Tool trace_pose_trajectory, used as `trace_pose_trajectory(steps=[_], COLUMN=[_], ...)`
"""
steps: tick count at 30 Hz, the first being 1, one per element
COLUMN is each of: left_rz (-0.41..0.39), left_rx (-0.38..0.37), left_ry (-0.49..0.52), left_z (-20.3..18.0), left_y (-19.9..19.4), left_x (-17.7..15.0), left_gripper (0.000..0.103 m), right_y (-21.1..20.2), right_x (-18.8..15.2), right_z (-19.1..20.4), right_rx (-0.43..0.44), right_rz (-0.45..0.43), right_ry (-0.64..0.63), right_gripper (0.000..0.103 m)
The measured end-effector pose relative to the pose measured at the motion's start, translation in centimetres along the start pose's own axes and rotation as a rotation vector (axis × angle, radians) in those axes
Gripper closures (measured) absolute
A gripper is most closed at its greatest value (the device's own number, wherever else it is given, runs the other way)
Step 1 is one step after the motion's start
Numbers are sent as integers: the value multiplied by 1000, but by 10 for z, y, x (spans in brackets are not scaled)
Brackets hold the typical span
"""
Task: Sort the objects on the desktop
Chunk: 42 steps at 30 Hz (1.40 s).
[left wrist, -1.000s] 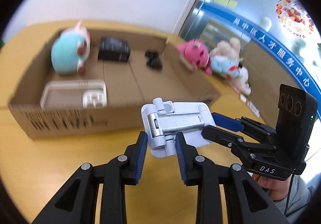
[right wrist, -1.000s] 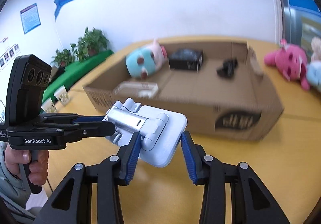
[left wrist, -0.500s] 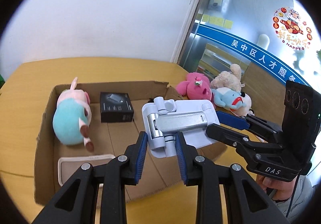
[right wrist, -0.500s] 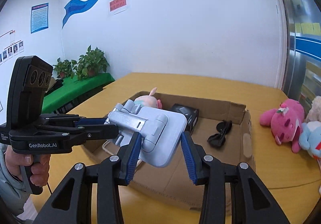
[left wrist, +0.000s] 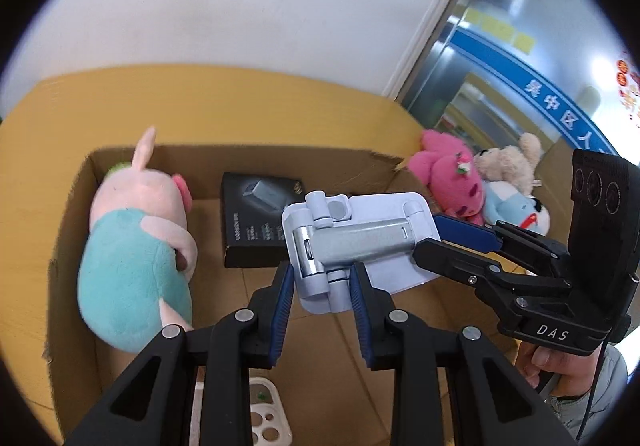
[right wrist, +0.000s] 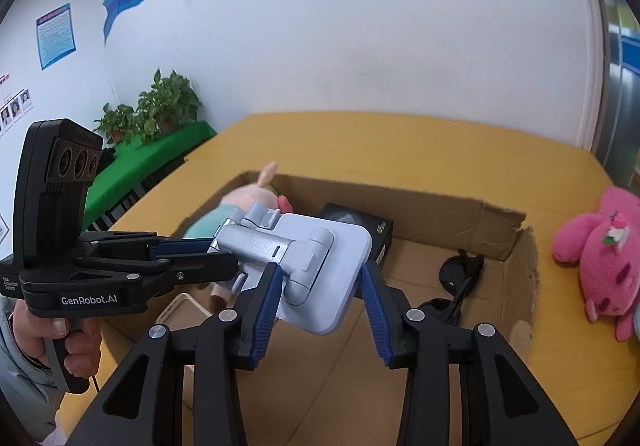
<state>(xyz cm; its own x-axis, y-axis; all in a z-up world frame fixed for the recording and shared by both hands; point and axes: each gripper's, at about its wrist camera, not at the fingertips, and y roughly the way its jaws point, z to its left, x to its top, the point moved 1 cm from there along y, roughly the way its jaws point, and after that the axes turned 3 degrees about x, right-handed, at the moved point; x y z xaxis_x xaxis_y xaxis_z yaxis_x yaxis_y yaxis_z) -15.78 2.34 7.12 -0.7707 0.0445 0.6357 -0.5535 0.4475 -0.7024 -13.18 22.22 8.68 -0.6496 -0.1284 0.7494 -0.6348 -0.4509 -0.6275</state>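
**Q:** While both claws carry one object, how far has the sorting come?

**A:** Left gripper (left wrist: 322, 288) and right gripper (right wrist: 320, 294) are each closed narrowly on the folded grey phone stand (left wrist: 352, 242), the left on its hinge end, the right on its plate edge. The stand hangs above the open cardboard box (left wrist: 72, 214), not yet set down.

**Q:** What is already sorted?

**A:** Beyond the left claw's tips lies a black carton (left wrist: 256, 218); to their left, a teal-and-pink plush (left wrist: 136, 246); below them, a white tray (left wrist: 264, 418). Right of the right claw's tips lie dark sunglasses (right wrist: 460, 278).

**Q:** What is left?

**A:** Lowering and releasing the stand. A pink plush (right wrist: 604, 258) and two pale ones (left wrist: 512, 182) sit outside the box, right of both claws, probably still to sort.
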Motion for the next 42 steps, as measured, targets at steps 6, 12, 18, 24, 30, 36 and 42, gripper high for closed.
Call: trace_pose_trajectory(steps=[6, 12, 18, 24, 30, 36, 42], left_rz=[194, 319, 277, -61, -282, -271, -272], left_rx=[32, 114, 92, 148, 273, 353, 395], left_ry=[-103, -110, -138, 1, 116, 76, 76], left_z=[23, 28, 30, -5, -28, -20, -14], left_y=[53, 77, 54, -50, -100, -77, -53], left_x=[-9, -23, -26, -27, -78, -127, -154], left_gripper=[76, 76, 76, 47, 24, 24, 24], right_y=[64, 111, 110, 8, -67, -55, -39], right_x=[-19, -46, -52, -29, -75, -129, -153], right_z=[-38, -55, -49, -4, 45, 44, 41], right_rx=[50, 104, 61, -67, -181, -286, -323], right_rz=[162, 357, 413, 161, -128, -164, -175], right_ry=[110, 218, 202, 53, -23, 71, 64], right_gripper=[63, 63, 61, 11, 0, 0, 0])
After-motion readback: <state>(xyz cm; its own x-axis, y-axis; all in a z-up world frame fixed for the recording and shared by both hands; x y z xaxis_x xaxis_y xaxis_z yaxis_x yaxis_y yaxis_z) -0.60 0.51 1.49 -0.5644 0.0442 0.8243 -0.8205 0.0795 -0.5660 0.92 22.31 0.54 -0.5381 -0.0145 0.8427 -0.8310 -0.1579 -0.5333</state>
